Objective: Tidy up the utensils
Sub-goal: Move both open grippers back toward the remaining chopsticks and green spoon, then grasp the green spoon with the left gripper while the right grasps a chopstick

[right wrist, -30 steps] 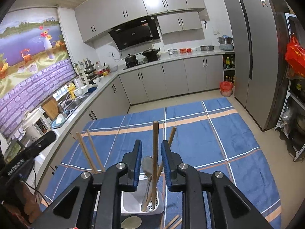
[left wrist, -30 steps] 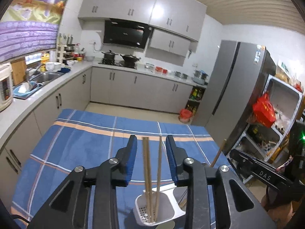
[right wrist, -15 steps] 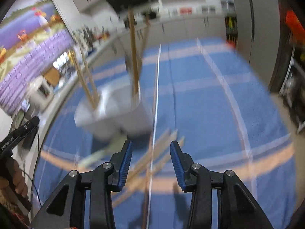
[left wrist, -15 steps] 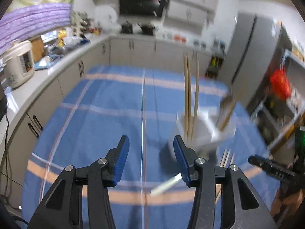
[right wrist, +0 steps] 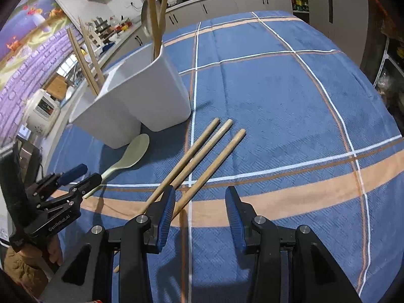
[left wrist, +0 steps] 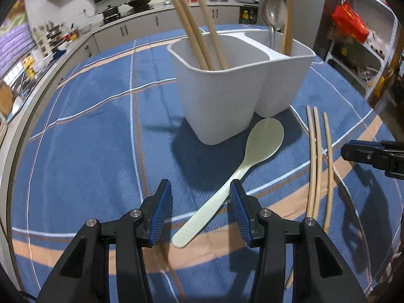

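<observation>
A white two-compartment utensil holder [left wrist: 227,80] [right wrist: 131,98] stands on the blue plaid cloth. One compartment holds chopsticks [left wrist: 194,25]; the other holds a metal spoon [left wrist: 274,10] and a wooden stick. A pale green rice spoon [left wrist: 255,151] [right wrist: 131,152] lies in front of it. Its handle runs between the jaws of my open left gripper [left wrist: 200,197] [right wrist: 73,179], close to the right finger. Three loose chopsticks [left wrist: 318,164] [right wrist: 202,156] lie on the cloth. My right gripper [right wrist: 199,199] [left wrist: 366,151] hangs open over their near ends, with one chopstick between its jaws.
The blue tablecloth [right wrist: 290,96] stretches wide to the right and far side. Kitchen counters [left wrist: 75,40] run along the left and back. A fridge [right wrist: 335,5] and a cluttered shelf [left wrist: 358,38] stand to the right. A person's hand [right wrist: 53,252] holds the left gripper.
Both grippers held sticks above the holder a second ago. They have let go, opened wider and dropped low over the cloth, tilting downward toward the rice spoon and the loose chopsticks.
</observation>
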`<state>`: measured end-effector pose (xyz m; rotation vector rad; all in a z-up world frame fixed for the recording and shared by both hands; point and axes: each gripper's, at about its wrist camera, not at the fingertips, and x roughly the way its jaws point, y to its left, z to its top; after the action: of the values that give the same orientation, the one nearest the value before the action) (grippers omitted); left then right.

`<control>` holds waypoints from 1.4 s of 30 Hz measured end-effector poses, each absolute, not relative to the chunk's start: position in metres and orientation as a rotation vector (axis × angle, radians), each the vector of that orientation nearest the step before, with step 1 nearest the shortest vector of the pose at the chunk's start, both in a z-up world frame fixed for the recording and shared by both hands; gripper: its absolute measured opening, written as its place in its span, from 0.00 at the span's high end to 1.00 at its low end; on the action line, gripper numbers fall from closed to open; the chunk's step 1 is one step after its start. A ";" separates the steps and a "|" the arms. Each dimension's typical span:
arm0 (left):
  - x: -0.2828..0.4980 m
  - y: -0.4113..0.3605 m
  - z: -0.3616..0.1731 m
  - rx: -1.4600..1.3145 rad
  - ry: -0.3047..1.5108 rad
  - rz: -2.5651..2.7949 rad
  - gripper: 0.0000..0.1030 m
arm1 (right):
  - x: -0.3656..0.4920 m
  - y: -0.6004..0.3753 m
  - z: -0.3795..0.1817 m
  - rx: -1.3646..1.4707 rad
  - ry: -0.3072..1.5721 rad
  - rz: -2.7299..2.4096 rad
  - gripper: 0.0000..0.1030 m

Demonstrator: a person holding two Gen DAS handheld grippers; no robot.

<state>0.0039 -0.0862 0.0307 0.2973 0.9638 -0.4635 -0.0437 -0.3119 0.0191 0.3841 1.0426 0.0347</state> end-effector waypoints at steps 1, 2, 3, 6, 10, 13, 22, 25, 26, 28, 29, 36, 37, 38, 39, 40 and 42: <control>0.004 -0.088 0.029 0.304 0.966 -0.470 0.55 | -0.040 -0.310 0.018 0.371 1.051 0.029 0.58; 0.004 -0.091 0.028 0.309 0.969 -0.484 0.55 | -0.035 -0.305 0.017 0.356 1.061 0.021 0.60; 0.004 -0.092 0.026 0.316 0.982 -0.491 0.55 | -0.032 -0.301 0.014 0.342 1.071 0.013 0.63; 0.011 -0.097 0.021 0.319 1.017 -0.513 0.72 | -0.026 -0.289 0.013 0.268 1.079 -0.029 0.68; 0.009 -0.101 0.023 0.312 1.036 -0.522 0.89 | -0.019 -0.275 0.015 0.179 1.099 -0.080 0.77; 0.006 -0.101 0.023 0.270 1.059 -0.534 0.92 | -0.012 -0.269 0.015 0.132 1.119 -0.108 0.80; -0.029 -0.087 0.023 0.123 1.142 -0.554 0.95 | -0.033 -0.274 0.018 0.139 1.148 -0.053 1.00; -0.054 -0.074 0.022 0.083 1.161 -0.527 0.95 | -0.064 -0.281 0.012 0.114 1.152 -0.039 1.00; -0.061 -0.071 0.022 0.072 1.166 -0.519 0.95 | -0.075 -0.285 0.012 0.112 1.154 -0.039 1.00; -0.079 -0.059 0.020 0.041 1.176 -0.499 0.95 | -0.092 -0.295 0.011 0.120 1.160 -0.042 1.00; -0.085 -0.055 0.021 0.027 1.177 -0.493 0.95 | -0.100 -0.300 0.011 0.121 1.165 -0.046 1.00; -0.115 -0.026 0.020 -0.119 1.183 -0.447 0.95 | -0.107 -0.329 0.018 0.337 1.131 0.023 0.74; -0.116 -0.023 0.022 -0.140 1.177 -0.444 0.95 | -0.104 -0.326 0.019 0.352 1.118 0.034 0.74; -0.118 -0.020 0.025 -0.154 1.168 -0.442 0.95 | -0.098 -0.322 0.021 0.360 1.107 0.041 0.74; -0.118 -0.020 0.028 -0.157 1.162 -0.439 0.94 | -0.086 -0.315 0.022 0.359 1.106 0.046 0.74; -0.120 -0.019 0.031 -0.157 1.150 -0.433 0.93 | -0.077 -0.308 0.022 0.356 1.112 0.047 0.74; -0.123 -0.016 0.037 -0.160 1.138 -0.422 0.88 | -0.059 -0.297 0.017 0.336 1.137 0.034 0.74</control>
<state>-0.1231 -0.0156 0.0366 -0.1599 1.1382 -0.4223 -0.0593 -0.2969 0.0168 0.3357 1.1367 0.0335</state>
